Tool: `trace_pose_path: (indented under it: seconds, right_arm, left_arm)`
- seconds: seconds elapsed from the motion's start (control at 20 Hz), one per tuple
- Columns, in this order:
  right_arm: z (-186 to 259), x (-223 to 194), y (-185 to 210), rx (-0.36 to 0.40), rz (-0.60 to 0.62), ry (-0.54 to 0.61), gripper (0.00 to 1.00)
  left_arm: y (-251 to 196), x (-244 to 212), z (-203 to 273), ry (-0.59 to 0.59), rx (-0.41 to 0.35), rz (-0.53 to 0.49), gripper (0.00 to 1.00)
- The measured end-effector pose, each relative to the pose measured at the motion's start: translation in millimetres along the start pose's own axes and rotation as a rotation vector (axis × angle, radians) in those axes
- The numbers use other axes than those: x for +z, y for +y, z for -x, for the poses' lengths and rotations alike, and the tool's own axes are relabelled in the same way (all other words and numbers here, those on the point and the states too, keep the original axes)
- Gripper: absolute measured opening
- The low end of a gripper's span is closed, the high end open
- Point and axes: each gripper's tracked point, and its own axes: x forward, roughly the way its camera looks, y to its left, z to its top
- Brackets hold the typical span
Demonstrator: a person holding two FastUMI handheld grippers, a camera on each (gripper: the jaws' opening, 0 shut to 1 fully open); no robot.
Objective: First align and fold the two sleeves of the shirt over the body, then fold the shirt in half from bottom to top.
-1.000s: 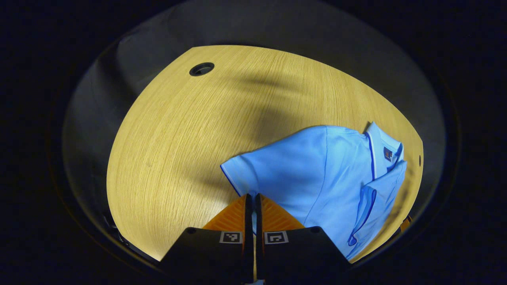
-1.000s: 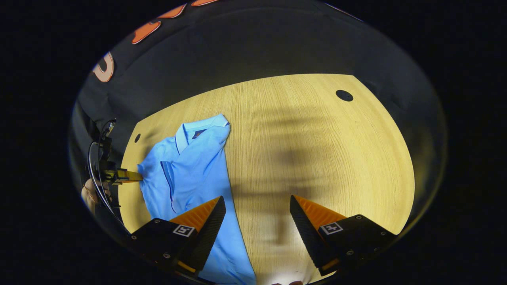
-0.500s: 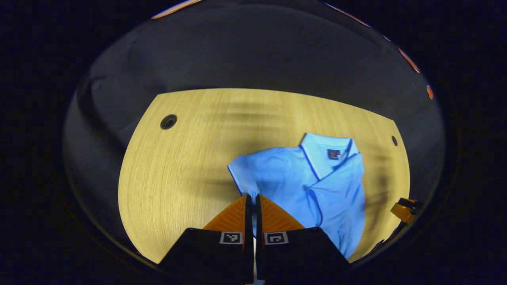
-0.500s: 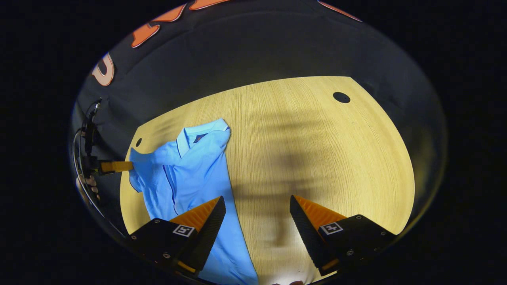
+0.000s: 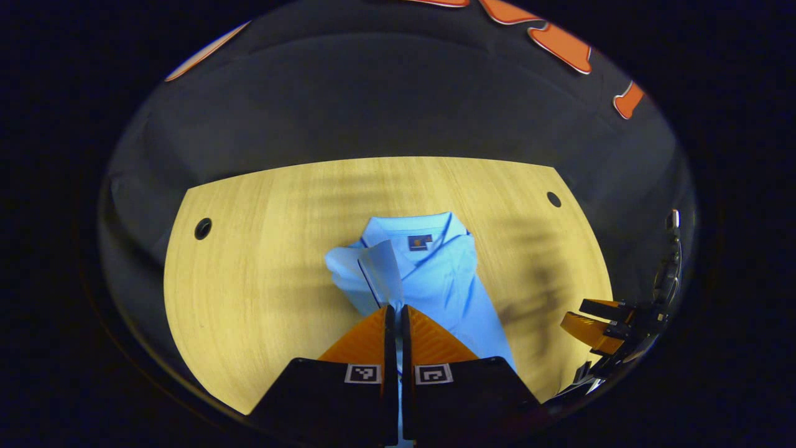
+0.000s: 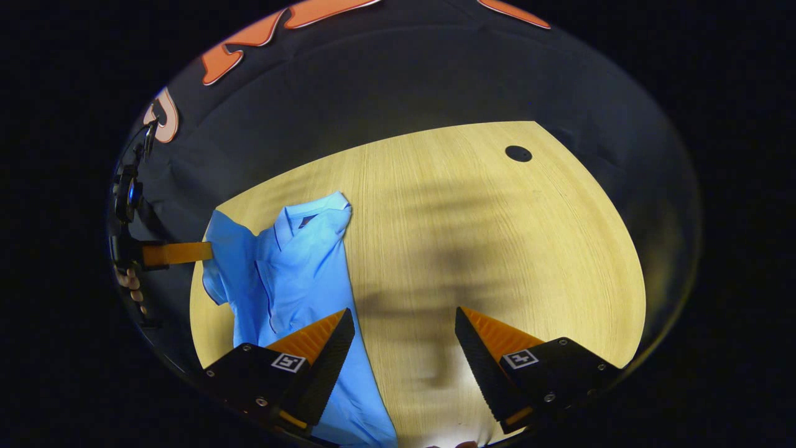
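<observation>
In the left gripper view, the left gripper (image 5: 395,311) is clenched on the left sleeve (image 5: 380,272) of the light blue shirt (image 5: 435,280), with a strip of blue cloth between its two closed fingers. Compared with one second ago, the sleeve is now lifted off the wooden table (image 5: 261,292) and turned over toward the body of the shirt, and the collar (image 5: 415,229) has come to the middle of the view, straight ahead of the fingers. The right gripper (image 5: 591,320) has appeared at the right edge, near the table's border and apart from the shirt.

In the right gripper view, the right gripper (image 6: 404,339) is released, its fingers wide apart above the table (image 6: 497,249). The shirt (image 6: 298,274) lies at the left, its lower part passing under the left finger (image 6: 317,348). The left gripper (image 6: 177,253) stands higher than before and pulls the sleeve (image 6: 224,249) up from the table. No containers are on the table.
</observation>
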Motion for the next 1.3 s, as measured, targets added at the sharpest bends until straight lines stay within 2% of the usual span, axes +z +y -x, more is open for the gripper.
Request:
trace_pose_path:
  seconds: [0.25,0.4,0.65,0.8,0.9,1.0,1.1,1.25,1.3]
  right_arm:
    - [-6,-13,-17,-0.022,-0.028,0.006,0.99]
    - [9,-23,-36,-0.028,-0.047,0.014,0.99]
    - [10,-39,-48,-0.033,-0.084,0.025,0.99]
    - [11,-45,-51,-0.038,-0.095,0.027,0.99]
    - [10,-47,-51,-0.042,-0.101,0.028,0.99]
    - [11,-50,-50,-0.047,-0.099,0.03,0.99]
    - [14,-54,-45,-0.048,-0.088,0.027,0.99]
    - [18,-62,-32,-0.046,-0.071,0.034,0.99]
    - [19,-66,-26,-0.042,-0.063,0.036,0.99]
  left_arm:
    - [-50,-9,-15,0.032,-0.058,-0.031,0.06]
    - [-78,-19,-20,0.073,-0.082,-0.037,0.06]
    - [-100,-33,-48,0.102,-0.09,-0.066,0.06]
    - [-107,-41,-57,0.113,-0.114,-0.02,0.08]
    - [-107,-49,-61,0.127,-0.129,0.007,0.14]
    - [-107,-56,-68,0.137,-0.144,0.03,0.24]
    - [-107,-63,-69,0.129,-0.154,0.033,0.47]
    - [-96,-77,-53,0.121,-0.143,0.042,1.0]
    - [-88,-80,-47,0.113,-0.131,0.042,1.0]
